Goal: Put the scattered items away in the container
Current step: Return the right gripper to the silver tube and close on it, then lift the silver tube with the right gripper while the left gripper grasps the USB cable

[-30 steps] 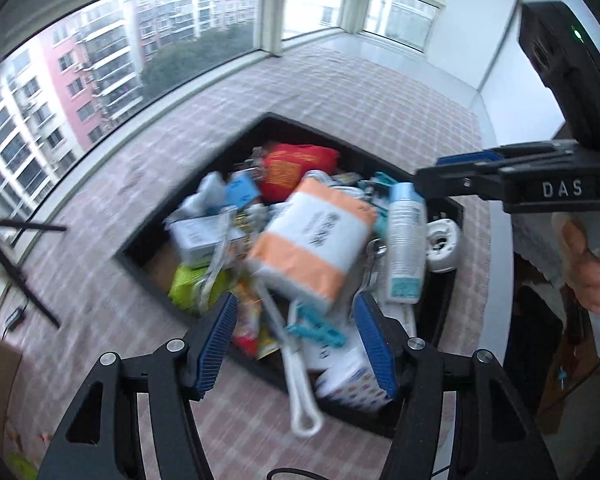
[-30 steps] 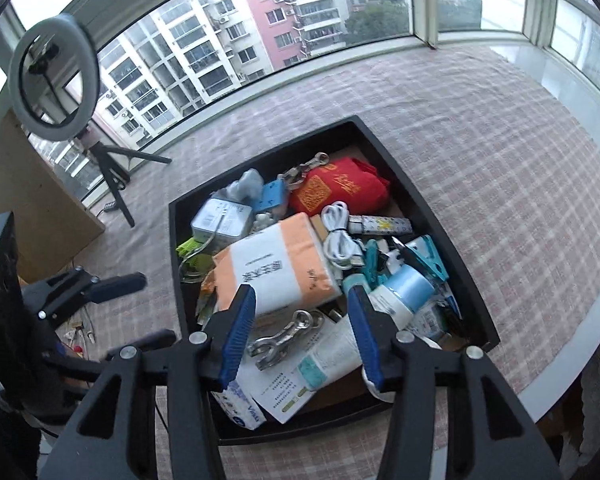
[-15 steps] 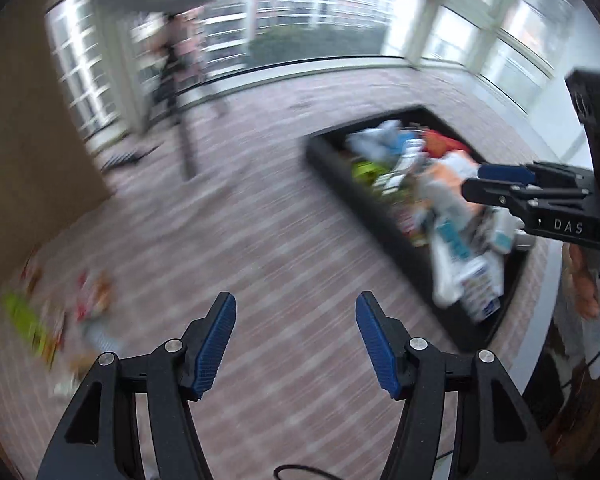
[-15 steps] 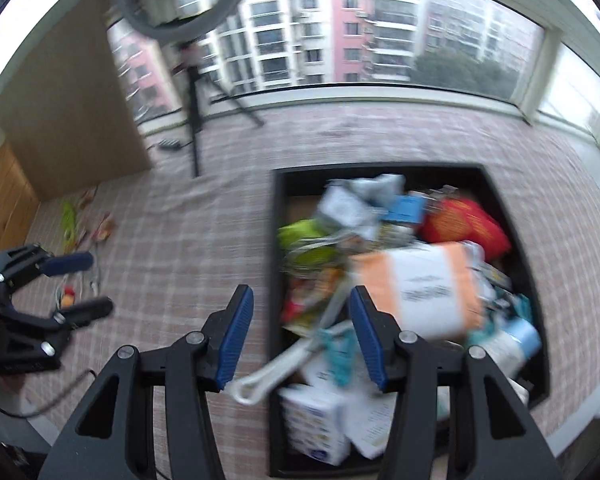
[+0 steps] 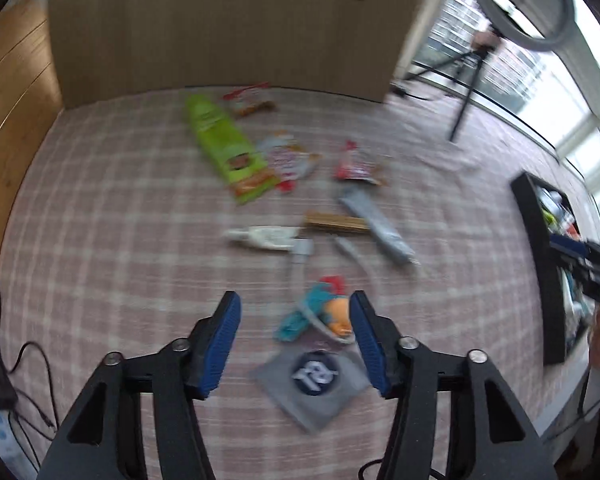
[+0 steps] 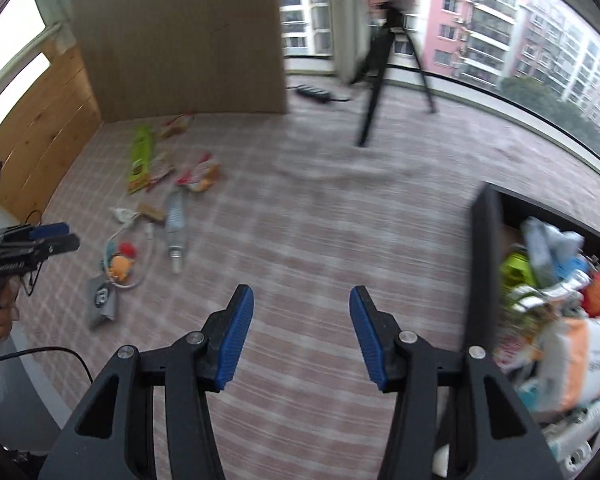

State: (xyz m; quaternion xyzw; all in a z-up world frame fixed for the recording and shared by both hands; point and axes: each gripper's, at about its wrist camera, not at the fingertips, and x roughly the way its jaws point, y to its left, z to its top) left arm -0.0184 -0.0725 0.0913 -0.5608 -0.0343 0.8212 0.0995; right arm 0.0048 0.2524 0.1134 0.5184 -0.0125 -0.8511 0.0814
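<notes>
Left wrist view had the left gripper (image 5: 294,344) hanging over the scattered stuff on the checked pink tablecloth (image 5: 100,220), jaws spread wide with nothing in them. Right between the blue pads sat a little orange and teal toy (image 5: 324,316), and just below it a grey pouch (image 5: 314,380) with a dark round logo, lying flat. Further out there was a white tube (image 5: 266,238), a brown bar (image 5: 336,222) touching a grey tube (image 5: 376,224), a long green packet (image 5: 226,148), and a couple of red and white snack bags (image 5: 288,160) beside it. It was all pretty blurry, so I couldn't read any labels.

The black container (image 5: 540,264) was way off at the right edge in that view, well apart from the loose pile. The right gripper (image 5: 580,256) poked in there too, in front of the box.

From the right wrist camera, the right gripper (image 6: 302,338) was also wide open and empty, over bare cloth between the pile and the container (image 6: 482,264). The box was already stuffed, with an orange and white pack (image 6: 576,360) near the front and a red bag (image 6: 598,296) behind it. The left gripper (image 6: 48,238) showed at the far left, next to the toy (image 6: 120,266). A tripod (image 6: 384,68) stood at the back by the window.
</notes>
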